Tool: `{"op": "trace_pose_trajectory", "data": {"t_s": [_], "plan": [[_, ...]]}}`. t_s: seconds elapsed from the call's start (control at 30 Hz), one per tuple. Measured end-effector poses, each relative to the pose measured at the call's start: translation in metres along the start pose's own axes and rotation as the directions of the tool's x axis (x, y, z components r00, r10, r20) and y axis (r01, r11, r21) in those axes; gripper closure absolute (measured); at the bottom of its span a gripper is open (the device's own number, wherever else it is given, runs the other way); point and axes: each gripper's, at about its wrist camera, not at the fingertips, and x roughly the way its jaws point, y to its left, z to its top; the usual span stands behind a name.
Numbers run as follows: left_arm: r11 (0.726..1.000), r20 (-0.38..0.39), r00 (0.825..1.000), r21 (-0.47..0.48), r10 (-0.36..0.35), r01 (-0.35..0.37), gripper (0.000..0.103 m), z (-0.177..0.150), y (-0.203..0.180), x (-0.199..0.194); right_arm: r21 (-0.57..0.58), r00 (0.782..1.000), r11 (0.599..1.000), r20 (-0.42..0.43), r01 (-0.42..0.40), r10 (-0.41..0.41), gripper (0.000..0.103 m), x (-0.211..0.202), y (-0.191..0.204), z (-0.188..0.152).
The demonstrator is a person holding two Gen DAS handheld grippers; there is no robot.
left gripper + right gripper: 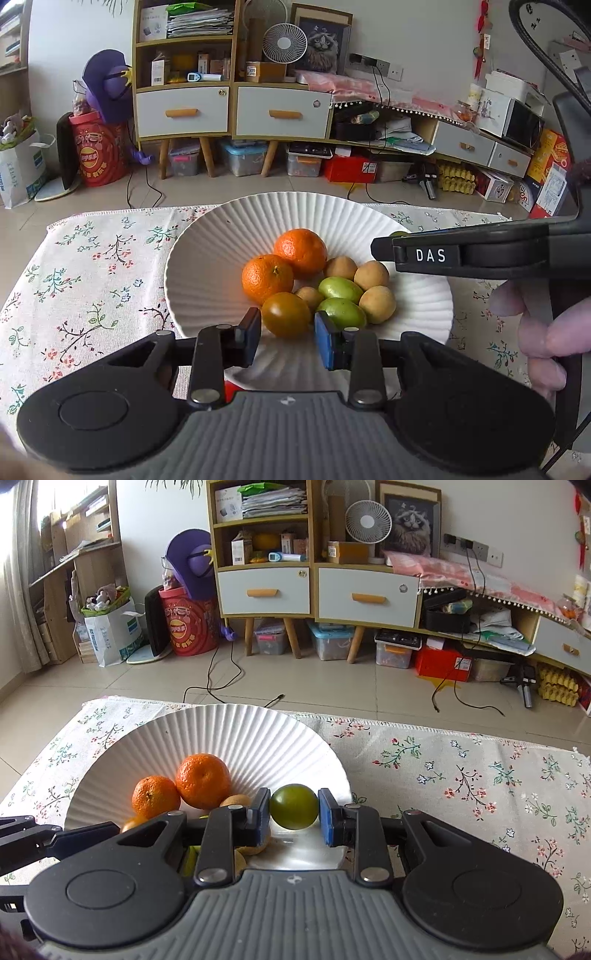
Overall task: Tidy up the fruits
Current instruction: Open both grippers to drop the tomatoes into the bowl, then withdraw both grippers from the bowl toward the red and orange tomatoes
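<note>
Two oranges (284,266) sit among small yellow and green fruits in the white ribbed plate (207,258) on the floral tabletop (92,266). Right tongs (294,812) clamp a green fruit (294,806) above the plate's right edge. Left tongs (288,336) hang nearly closed and empty over the near rim, beside a brownish tomato (286,314).

The left gripper (287,338) tilts downward, its jaws standing a little apart with nothing pressed between the blue pads; the right gripper (294,812) also tilts downward, its jaws clamped on a small green fruit (294,811); a hand (535,332) curls round the right gripper's black handle, fingers wrapped tight.
</note>
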Motion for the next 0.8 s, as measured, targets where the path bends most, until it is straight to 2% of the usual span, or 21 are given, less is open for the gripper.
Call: {"op": "trace_pose_trajectory", "data": {"t_s": [0.07, 0.1, 0.27, 0.37, 0.43, 0.8], "plan": [[1.0, 0.001, 1.0, 0.001, -0.001, 0.001, 0.074, 0.0, 0.0, 0.0, 0.017, 1.0, 1.0, 0.002, -0.009, 0.009, 0.075, -0.001, -0.002, 0.001], [1.0, 0.001, 1.0, 0.004, -0.001, 0.001, 0.073, 0.0, 0.0, 0.0, 0.024, 1.0, 1.0, 0.004, -0.012, 0.012, 0.069, -0.001, -0.002, 0.001], [0.999, 0.006, 1.0, 0.029, 0.021, -0.021, 0.052, 0.001, -0.004, -0.002, 0.037, 1.0, 0.999, 0.018, -0.014, 0.014, 0.059, -0.006, -0.003, 0.001], [1.0, 0.005, 1.0, 0.023, 0.019, -0.019, 0.044, 0.002, -0.003, -0.004, 0.043, 1.0, 0.999, 0.021, -0.008, 0.008, 0.054, -0.01, -0.005, 0.002], [0.999, 0.007, 1.0, 0.027, 0.025, -0.025, 0.04, 0.003, -0.004, -0.005, 0.049, 1.0, 0.999, 0.023, -0.002, 0.001, 0.047, -0.013, -0.007, 0.002], [0.999, 0.025, 0.999, 0.033, 0.033, -0.034, 0.023, 0.007, -0.009, -0.019, 0.045, 1.0, 0.999, 0.015, 0.013, -0.014, 0.042, -0.032, -0.015, -0.002]]}}
